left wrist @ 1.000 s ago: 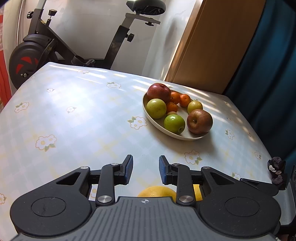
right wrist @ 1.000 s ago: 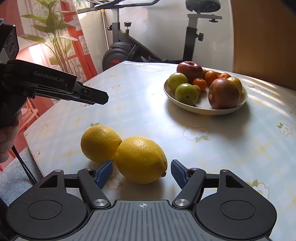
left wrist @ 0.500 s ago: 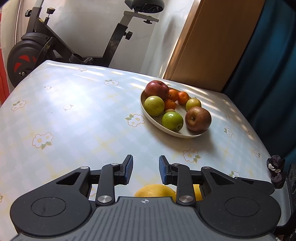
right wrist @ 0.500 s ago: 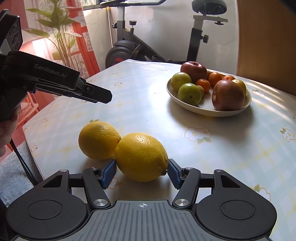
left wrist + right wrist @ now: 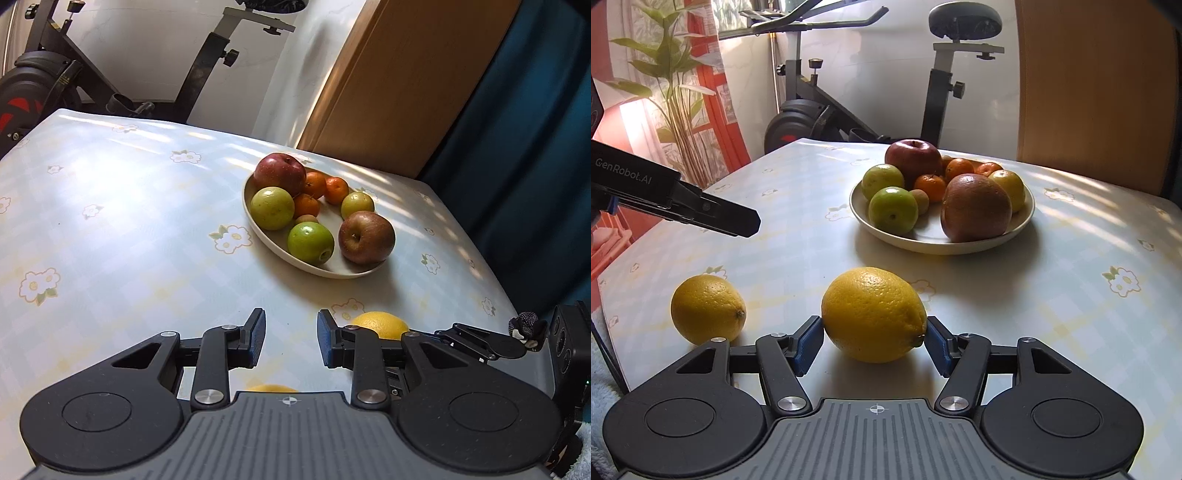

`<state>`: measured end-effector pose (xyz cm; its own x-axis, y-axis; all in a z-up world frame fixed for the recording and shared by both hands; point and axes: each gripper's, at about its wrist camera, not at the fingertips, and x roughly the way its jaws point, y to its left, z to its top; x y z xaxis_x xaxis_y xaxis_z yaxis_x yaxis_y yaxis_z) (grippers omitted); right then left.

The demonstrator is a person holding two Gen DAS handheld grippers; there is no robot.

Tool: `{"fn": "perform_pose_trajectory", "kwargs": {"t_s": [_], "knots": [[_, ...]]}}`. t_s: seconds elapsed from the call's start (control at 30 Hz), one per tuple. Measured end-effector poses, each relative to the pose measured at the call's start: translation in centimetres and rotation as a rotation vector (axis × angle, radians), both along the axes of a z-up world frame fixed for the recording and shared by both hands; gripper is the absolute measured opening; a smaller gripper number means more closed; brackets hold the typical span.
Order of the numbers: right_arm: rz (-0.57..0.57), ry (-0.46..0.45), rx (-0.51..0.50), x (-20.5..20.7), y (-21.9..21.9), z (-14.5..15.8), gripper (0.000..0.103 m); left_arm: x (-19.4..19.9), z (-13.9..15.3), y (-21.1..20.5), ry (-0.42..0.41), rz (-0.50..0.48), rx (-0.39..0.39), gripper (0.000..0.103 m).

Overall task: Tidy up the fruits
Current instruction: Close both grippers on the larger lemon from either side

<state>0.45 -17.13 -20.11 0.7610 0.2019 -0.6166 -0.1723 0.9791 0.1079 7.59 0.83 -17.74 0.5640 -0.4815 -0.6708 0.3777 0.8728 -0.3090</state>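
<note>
Right wrist view: right gripper (image 5: 874, 332) clamped on the larger lemon (image 5: 873, 314), jaws just closed in onto it, blue pads (image 5: 809, 341) pressing its two ends. Long axis lying crosswise between the pads, stalk tip against the right-hand one. Held short of the plate (image 5: 960, 248), on its near side and slightly left of its middle; impossible to tell whether lifted clear of the table (image 5: 1071, 295) yet. Second lemon (image 5: 707, 310) farther from the plate, off to the left, apart from the first. Left gripper (image 5: 738, 221) drawn in to its narrowest, holding nothing, hanging left of the plate above the table. Judged next: carry straight ahead and a little right, up over the plate's near rim, toward the bare patch in front of the green apple (image 5: 893, 209).
</note>
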Motion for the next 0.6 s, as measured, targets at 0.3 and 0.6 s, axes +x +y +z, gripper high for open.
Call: {"fn": "perform_pose_trajectory", "kwargs": {"t_s": [0.3, 0.6], "knots": [[-0.028, 0.010, 0.049, -0.6, -1.5, -0.2, 0.056, 2.1, -1.4, -4.4, 0.126, -0.163, -0.075, 0.033], [-0.018, 0.010, 0.040, -0.8, -1.5, -0.4, 0.056, 3.3, -3.0, -6.4, 0.212, -0.184, -0.142, 0.037]]}}
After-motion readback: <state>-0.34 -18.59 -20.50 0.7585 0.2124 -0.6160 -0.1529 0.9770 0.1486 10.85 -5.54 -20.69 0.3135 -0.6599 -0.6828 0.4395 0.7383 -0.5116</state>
